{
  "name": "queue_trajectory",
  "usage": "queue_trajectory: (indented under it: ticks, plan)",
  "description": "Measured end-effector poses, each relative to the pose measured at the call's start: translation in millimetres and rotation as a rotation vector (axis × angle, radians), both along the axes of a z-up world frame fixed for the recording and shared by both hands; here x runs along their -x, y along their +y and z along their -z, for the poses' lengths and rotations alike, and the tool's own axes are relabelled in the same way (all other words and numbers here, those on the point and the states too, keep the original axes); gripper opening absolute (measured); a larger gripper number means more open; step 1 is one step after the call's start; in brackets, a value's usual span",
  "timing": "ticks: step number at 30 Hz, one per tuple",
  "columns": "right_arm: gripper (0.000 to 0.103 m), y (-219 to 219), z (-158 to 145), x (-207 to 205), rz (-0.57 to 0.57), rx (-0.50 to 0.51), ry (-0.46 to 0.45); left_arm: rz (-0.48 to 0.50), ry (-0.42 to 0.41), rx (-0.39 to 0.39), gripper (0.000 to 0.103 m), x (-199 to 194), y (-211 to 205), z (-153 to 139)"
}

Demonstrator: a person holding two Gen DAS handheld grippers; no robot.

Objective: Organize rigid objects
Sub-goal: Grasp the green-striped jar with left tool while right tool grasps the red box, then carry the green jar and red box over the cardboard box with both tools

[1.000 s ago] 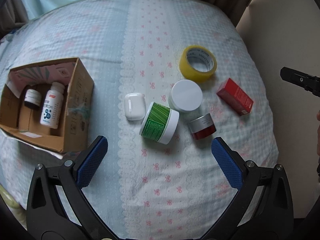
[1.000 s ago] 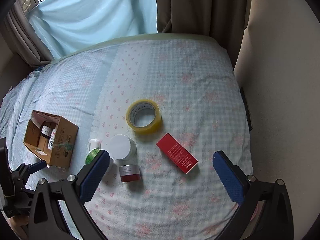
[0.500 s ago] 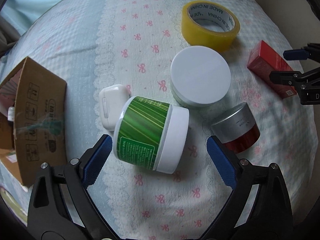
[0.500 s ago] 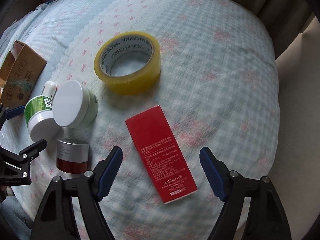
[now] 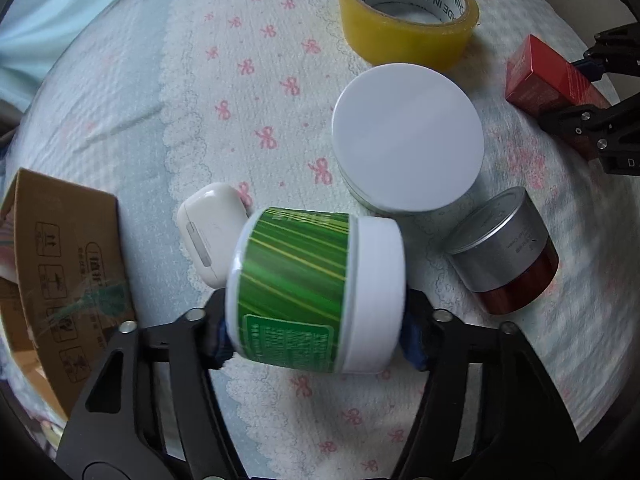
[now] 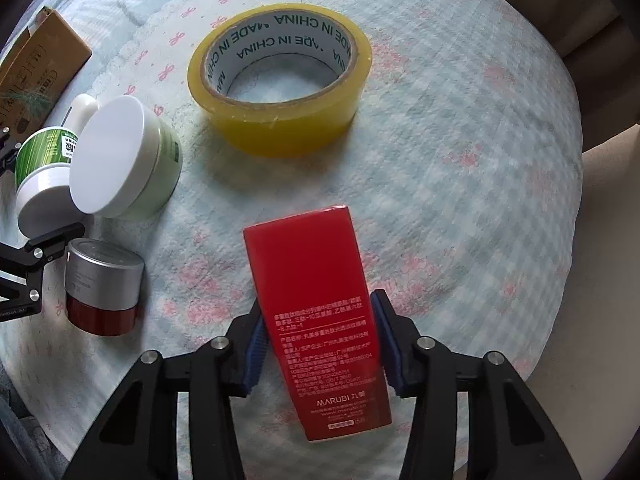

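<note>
Left wrist view: left gripper (image 5: 316, 338) clamped across green-labelled jar (image 5: 316, 292) lying sideways between its fingers, right gripper (image 6: 320, 338) clamped on red box (image 6: 320, 312); judged best to lift both straight, squeeze steady, clearing silver-lidded jar (image 5: 504, 252) just right.

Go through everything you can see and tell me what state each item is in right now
left gripper: shut on the green jar.
green jar: on its side, lid on.
right gripper: shut on the red box.
red box: closed, lying flat.
white-lidded jar: upright, lid on.
silver-lidded jar: upright, lid on.
earbud case: closed.
tape roll: lying flat.
cardboard box: open at the top.
</note>
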State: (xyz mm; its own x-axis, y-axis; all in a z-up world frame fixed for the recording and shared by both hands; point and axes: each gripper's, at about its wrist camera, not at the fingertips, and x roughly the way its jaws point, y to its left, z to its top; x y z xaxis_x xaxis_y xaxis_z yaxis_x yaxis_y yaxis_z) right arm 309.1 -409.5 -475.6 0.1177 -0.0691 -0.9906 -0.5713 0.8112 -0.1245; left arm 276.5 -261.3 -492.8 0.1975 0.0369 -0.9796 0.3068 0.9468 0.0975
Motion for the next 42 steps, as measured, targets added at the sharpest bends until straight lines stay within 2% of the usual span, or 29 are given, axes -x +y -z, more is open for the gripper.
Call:
queue_trajectory:
  ticks: [12,19,24,31,35,42]
  plan:
    - [0.042,15,-1,-1,0.023,0.019,-0.005,-0.026,0.032,0.053,0.056,-13,11,-1]
    - [0.041,1,-19,-7,0.141,-0.051,0.0,-0.058,0.03,0.087,0.054,-14,21,-12]
    - [0.041,-2,-37,-8,0.203,-0.09,-0.006,-0.083,0.014,0.132,0.053,-14,29,-32]
    - [0.041,0,-86,2,0.291,-0.121,-0.021,-0.111,-0.045,0.22,0.053,-11,31,-86]
    - [0.041,14,-127,26,0.332,-0.118,-0.06,-0.123,-0.088,0.292,0.053,-1,34,-138]
    - [0.041,31,-209,59,0.483,-0.18,-0.157,-0.115,-0.192,0.383,0.053,23,51,-234]
